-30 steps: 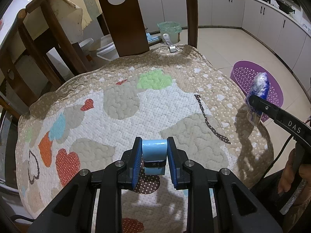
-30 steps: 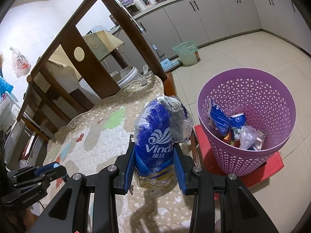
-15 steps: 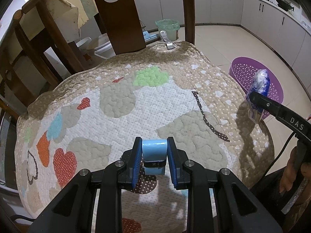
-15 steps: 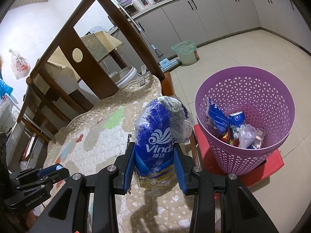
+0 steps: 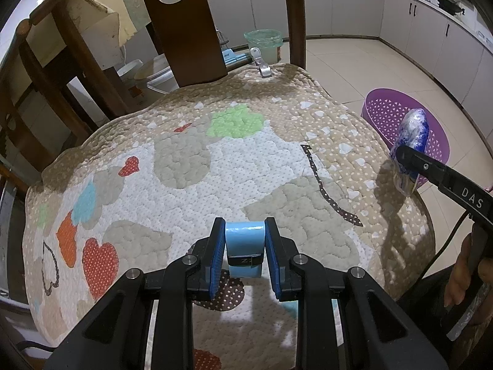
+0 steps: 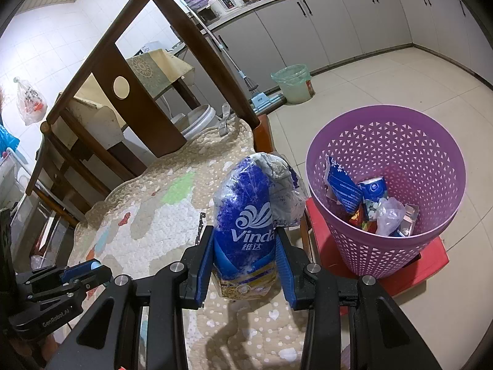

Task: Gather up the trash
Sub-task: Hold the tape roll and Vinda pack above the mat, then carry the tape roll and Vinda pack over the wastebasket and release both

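My right gripper (image 6: 245, 246) is shut on a blue Vinda tissue wrapper (image 6: 246, 212) and holds it upright over the right edge of the quilted chair cushion (image 6: 154, 215). The wrapper also shows in the left wrist view (image 5: 411, 141). A purple trash basket (image 6: 431, 141) with several wrappers inside stands on a red stool (image 6: 431, 256) to the right. My left gripper (image 5: 245, 249) is shut on a small light-blue packet (image 5: 245, 246) above the front of the cushion (image 5: 185, 166).
The wooden chair back (image 5: 181, 27) rises behind the cushion, with a metal clip (image 5: 262, 64) at its far edge. A green bucket (image 6: 292, 83) and a mop stand on the tiled floor. Kitchen cabinets (image 6: 354, 21) line the far wall.
Both grippers have risen a little with their loads. The basket sits slightly lower and nearer in the right wrist view.
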### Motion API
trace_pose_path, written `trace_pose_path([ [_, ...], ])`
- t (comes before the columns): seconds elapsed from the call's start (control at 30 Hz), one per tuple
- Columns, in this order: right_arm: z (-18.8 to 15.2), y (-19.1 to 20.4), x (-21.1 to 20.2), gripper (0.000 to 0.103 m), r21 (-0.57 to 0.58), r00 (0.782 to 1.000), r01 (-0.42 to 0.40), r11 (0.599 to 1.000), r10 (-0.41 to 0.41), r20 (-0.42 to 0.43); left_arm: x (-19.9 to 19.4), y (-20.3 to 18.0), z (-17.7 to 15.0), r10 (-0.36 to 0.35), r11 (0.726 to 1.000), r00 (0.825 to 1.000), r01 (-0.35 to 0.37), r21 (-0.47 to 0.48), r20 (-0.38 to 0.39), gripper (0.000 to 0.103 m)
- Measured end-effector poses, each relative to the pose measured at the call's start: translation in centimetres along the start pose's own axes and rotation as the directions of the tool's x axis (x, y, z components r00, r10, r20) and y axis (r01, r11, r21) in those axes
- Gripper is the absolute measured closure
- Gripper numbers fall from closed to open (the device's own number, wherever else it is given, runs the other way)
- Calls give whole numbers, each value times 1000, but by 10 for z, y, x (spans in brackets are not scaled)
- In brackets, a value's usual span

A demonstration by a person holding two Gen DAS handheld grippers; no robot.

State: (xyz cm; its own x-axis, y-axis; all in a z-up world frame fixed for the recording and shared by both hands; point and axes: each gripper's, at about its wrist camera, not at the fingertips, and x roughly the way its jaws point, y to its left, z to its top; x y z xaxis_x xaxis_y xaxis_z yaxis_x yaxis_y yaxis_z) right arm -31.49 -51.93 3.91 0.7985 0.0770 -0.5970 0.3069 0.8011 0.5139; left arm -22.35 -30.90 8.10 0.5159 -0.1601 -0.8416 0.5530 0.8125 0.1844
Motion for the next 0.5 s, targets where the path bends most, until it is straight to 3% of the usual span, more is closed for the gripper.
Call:
trace_pose_path([
  [0.5,5,-14,-9,63,43,999,22,999,-23,35,-1,-25,26,-44,998,999,43,50,32,79],
])
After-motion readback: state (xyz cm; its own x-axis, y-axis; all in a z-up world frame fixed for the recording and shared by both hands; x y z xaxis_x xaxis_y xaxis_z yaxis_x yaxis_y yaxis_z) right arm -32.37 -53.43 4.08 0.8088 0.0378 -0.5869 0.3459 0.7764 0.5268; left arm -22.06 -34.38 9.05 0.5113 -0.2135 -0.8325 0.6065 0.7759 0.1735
